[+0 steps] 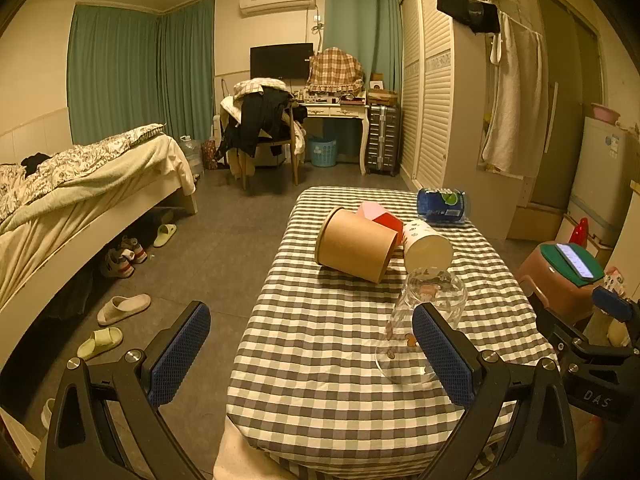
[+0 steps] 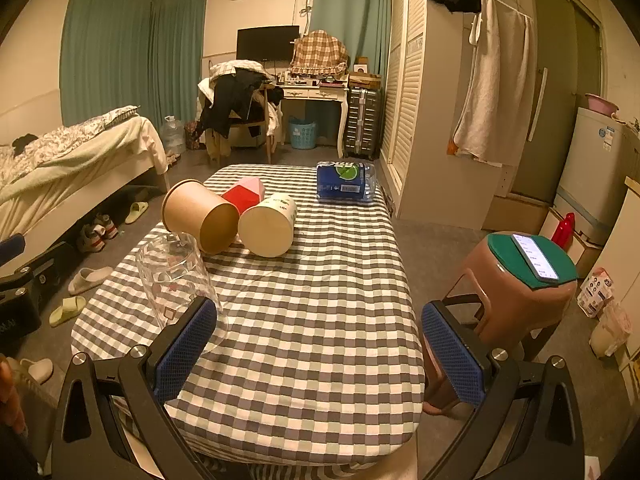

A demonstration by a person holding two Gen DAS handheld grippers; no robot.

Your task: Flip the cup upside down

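Observation:
A clear glass cup (image 1: pixel 420 320) lies on its side on the checked table (image 1: pixel 320 360), partly behind my left gripper's right finger. It also shows in the right wrist view (image 2: pixel 176 280), by the right gripper's left finger. A brown paper cup (image 1: pixel 356 246) and a white paper cup (image 1: pixel 426 246) lie on their sides further back; they also show in the right wrist view, the brown cup (image 2: pixel 200 214) and the white cup (image 2: pixel 268 224). My left gripper (image 1: pixel 312 352) is open and empty. My right gripper (image 2: pixel 320 348) is open and empty above the table.
A red and pink box (image 2: pixel 244 194) and a blue packet (image 2: pixel 344 182) lie at the table's far end. A brown stool (image 2: pixel 520 280) with a phone stands right of the table. A bed (image 1: pixel 80 200) and slippers (image 1: pixel 120 308) are on the left.

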